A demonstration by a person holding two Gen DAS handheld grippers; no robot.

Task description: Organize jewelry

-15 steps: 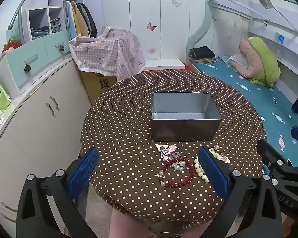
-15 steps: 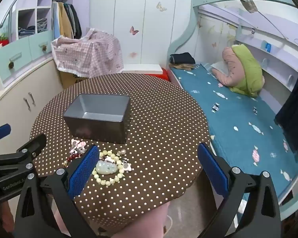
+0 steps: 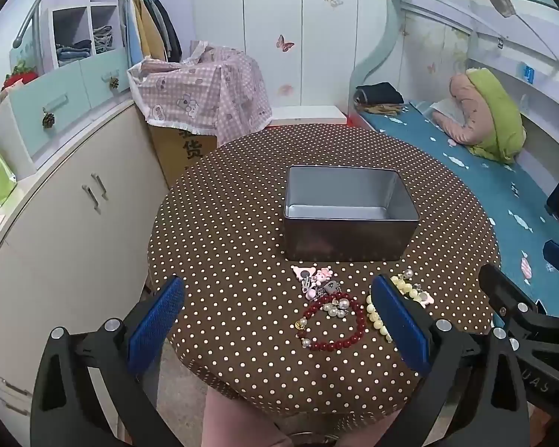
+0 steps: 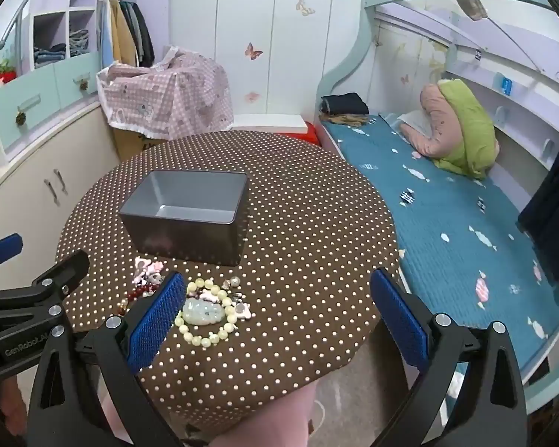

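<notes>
On the dotted table (image 3: 242, 223): tin (image 3: 348, 213) empty; red bracelet (image 3: 335, 326), pale bead bracelet (image 4: 205, 313), charms (image 3: 315, 279) unsorted. My left gripper (image 3: 279, 320) and right gripper (image 4: 279, 320) both spread, holding nothing.

We are in a home, a child's bedroom by the look of it. A bunk bed (image 4: 447, 223) with a pale green frame and a teal fish-print sheet runs along the right wall; a rolled quilt (image 4: 462, 126) in pink and green lies on it, folded clothes (image 4: 343, 106) at its far end. White wardrobe doors (image 3: 279, 37) carry butterfly stickers (image 3: 285, 43). On the left we note cubby shelves (image 3: 82, 33) with folded garments, hanging clothes (image 3: 149, 31), mint drawers (image 3: 67, 97) and cream cabinets (image 3: 74, 216). A pink checked cloth (image 3: 205, 93) covers a carton. A round bench (image 3: 242, 223) in a brown dotted cloth fills the middle.
</notes>
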